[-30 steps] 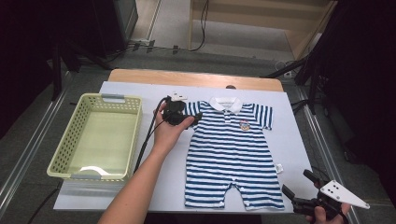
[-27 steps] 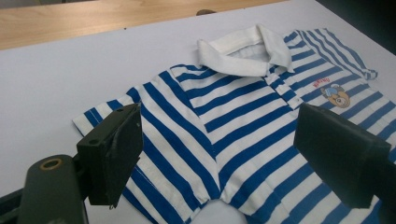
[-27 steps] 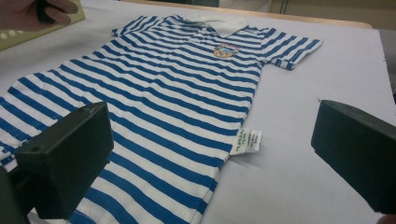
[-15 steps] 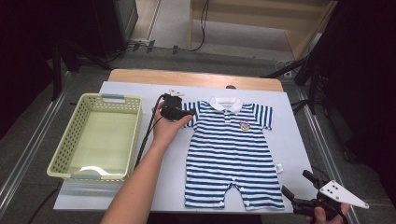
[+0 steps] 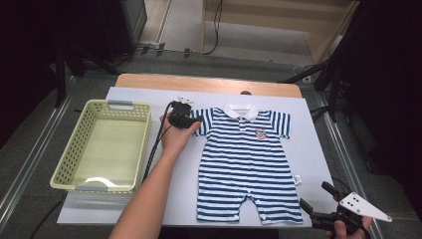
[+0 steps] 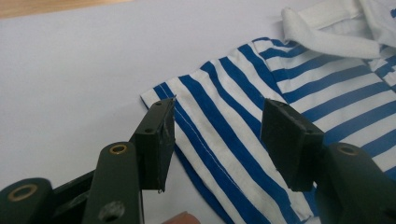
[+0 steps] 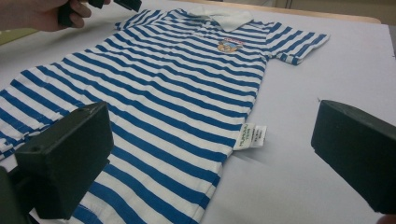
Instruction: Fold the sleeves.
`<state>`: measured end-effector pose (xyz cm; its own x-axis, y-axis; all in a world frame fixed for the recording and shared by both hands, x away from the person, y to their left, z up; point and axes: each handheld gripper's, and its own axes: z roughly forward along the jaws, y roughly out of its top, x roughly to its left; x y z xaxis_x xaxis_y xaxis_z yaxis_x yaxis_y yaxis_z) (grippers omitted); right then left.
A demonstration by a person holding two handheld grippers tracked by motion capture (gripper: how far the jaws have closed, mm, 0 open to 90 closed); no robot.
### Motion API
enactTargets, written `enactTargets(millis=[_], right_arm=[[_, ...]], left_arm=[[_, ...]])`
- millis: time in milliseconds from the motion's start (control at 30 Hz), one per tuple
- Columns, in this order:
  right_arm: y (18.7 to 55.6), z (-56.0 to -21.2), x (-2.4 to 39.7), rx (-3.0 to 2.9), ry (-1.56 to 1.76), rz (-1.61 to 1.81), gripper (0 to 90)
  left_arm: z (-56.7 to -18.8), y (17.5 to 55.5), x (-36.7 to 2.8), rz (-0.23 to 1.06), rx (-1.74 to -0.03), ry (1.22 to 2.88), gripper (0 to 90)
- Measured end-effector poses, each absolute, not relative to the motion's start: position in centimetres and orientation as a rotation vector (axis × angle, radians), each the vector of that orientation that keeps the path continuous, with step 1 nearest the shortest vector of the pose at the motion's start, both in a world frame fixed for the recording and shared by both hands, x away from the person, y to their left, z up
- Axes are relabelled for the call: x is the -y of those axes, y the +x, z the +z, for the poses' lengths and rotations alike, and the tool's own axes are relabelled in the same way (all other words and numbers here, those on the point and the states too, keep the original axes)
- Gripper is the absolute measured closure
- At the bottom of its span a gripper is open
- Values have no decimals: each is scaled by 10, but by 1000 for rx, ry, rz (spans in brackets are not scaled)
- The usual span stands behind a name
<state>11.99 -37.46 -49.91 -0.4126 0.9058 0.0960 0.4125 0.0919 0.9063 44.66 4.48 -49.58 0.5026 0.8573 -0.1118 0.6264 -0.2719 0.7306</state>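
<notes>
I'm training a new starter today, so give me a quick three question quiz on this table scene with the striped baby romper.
1. True or false: the yellow basket holds the romper.
2. Which sleeve do the left hand-held gripper jaws straddle? A: the one nearer the basket; B: the farther one.
3. The collar is what colour?

Key: 1 false, it lies flat on the white table. 2 A, jaws have been closing, not yet pinching. 3 white.

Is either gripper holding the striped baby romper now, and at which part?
Nothing is held yet. The left gripper, its jaws just closing, straddles the romper sleeve without pinching it. The right gripper is open near the hem.
</notes>
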Motion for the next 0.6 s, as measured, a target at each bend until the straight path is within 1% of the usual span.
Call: enactTargets(millis=[167, 267, 433, 600], right_arm=[[120, -499, 374, -1876, 1294, 1289, 0], [120, -500, 374, -1885, 1295, 1288, 0], [121, -502, 372, -1900, 1286, 1278, 0], [121, -502, 372, -1902, 1287, 1277, 0]], left_arm=[[-500, 446, -43, 439, -1231, 2036, 475], [-504, 446, -44, 422, -1243, 2036, 485], [-507, 445, -41, 446, -1245, 2039, 507], [-508, 442, -38, 501, -1216, 2082, 557]])
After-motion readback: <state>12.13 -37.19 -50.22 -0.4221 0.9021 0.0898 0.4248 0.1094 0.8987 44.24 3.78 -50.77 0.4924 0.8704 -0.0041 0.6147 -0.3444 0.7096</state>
